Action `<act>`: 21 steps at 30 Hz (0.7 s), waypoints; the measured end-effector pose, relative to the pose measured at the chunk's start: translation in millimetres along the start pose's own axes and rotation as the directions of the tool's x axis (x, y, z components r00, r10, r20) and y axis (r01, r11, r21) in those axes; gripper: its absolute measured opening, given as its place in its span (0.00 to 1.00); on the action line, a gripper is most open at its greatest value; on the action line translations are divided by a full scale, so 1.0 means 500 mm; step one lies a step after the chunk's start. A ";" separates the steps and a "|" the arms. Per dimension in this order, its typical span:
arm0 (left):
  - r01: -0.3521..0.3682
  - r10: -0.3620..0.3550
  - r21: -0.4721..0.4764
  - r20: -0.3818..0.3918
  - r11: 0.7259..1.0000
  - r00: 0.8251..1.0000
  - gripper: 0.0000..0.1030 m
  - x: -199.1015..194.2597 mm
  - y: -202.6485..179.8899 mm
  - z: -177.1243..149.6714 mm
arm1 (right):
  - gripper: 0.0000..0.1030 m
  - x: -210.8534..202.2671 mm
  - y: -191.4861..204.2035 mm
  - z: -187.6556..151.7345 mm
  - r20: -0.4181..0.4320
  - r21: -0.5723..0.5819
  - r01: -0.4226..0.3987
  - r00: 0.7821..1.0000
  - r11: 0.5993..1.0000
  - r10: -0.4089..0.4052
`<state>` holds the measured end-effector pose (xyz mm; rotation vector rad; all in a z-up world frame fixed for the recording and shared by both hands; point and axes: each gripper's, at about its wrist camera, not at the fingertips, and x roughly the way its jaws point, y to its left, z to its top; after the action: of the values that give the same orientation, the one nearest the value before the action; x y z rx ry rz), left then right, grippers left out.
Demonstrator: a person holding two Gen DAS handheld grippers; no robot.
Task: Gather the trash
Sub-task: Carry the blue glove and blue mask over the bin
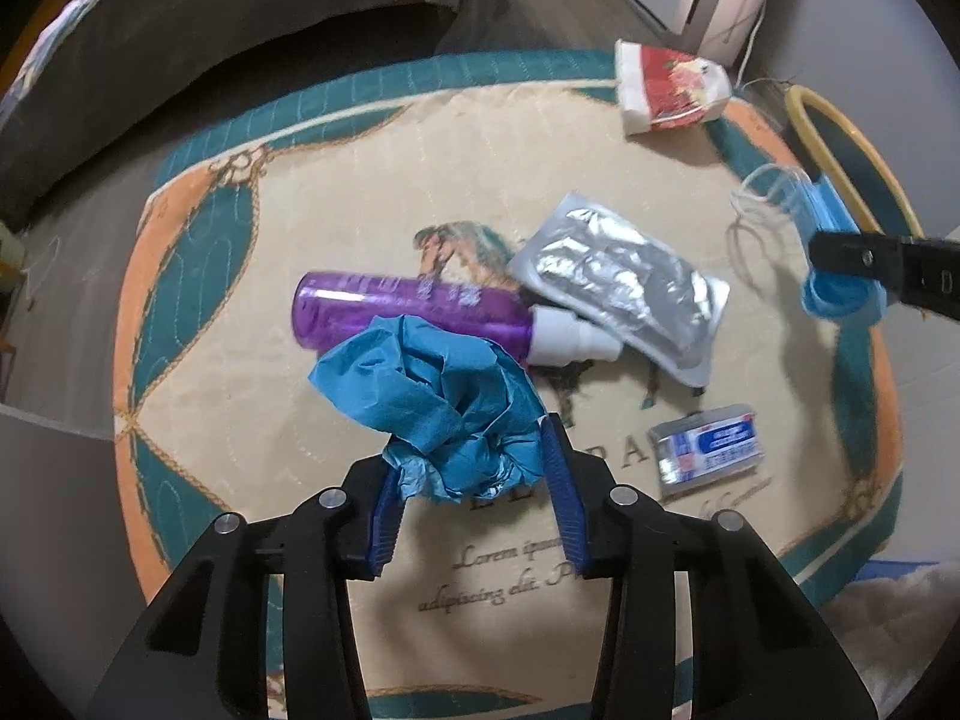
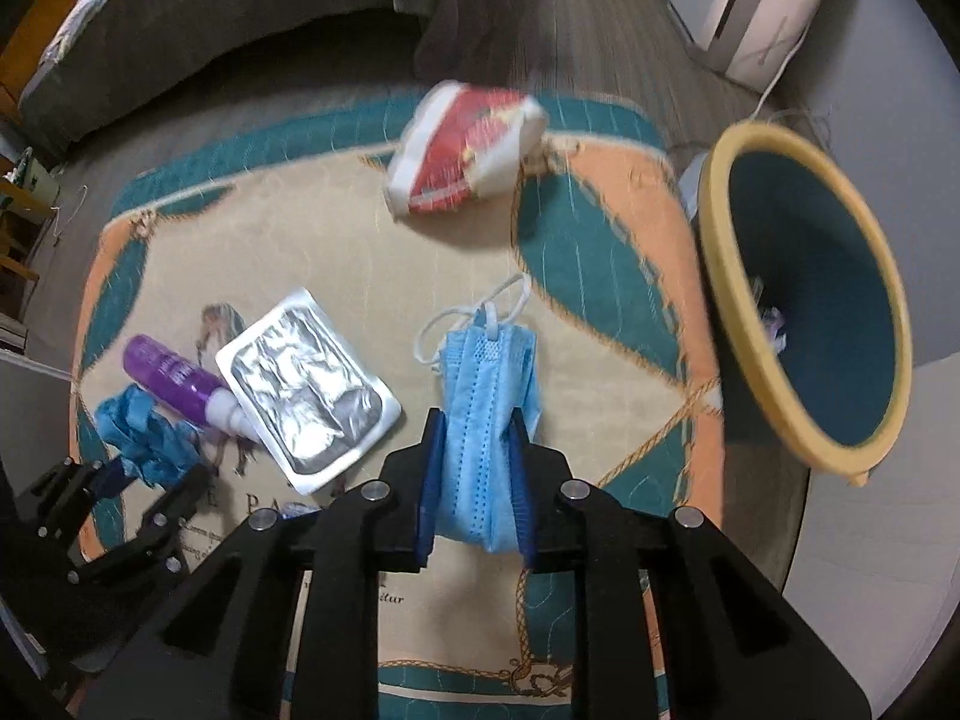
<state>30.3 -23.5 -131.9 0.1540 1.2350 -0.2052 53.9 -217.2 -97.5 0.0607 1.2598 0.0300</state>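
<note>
A printed rug (image 1: 372, 192) covers the grey floor (image 2: 288, 90). A dark sofa (image 1: 180, 30) stands at its far edge, and a white appliance (image 2: 756, 6) with a cord stands beyond.

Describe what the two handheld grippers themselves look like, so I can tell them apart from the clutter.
Both look alike. The left gripper and the right gripper are matte black plastic linkages with triangular cut-outs and round silver pivot pins. Each finger carries a ridged dark-blue pad. No cables, markings or sleeves show.
</note>
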 end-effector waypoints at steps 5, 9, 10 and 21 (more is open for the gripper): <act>-0.010 0.007 0.044 0.073 0.999 0.997 0.43 -0.032 -0.021 0.013 | 0.19 -0.030 -0.030 0.024 0.057 0.018 -0.009 0.998 1.000 0.008; 0.002 -0.010 0.062 0.128 0.998 0.992 0.43 -0.063 -0.029 0.025 | 0.19 -0.060 -0.034 0.033 0.097 0.014 0.000 0.995 1.000 -0.002; -0.004 -0.007 0.073 0.150 0.997 0.989 0.43 -0.075 -0.033 0.025 | 0.19 -0.069 -0.031 0.033 0.110 0.004 0.012 0.994 1.000 -0.013; -0.025 -0.016 0.157 0.251 0.987 0.968 0.43 -0.130 -0.079 0.037 | 0.19 -0.127 -0.018 0.049 0.228 -0.077 0.107 0.970 0.991 -0.087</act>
<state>17.3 -61.4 -64.9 0.2612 0.9650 -0.3103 57.9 -230.6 -30.0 -0.0728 1.0330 -0.0053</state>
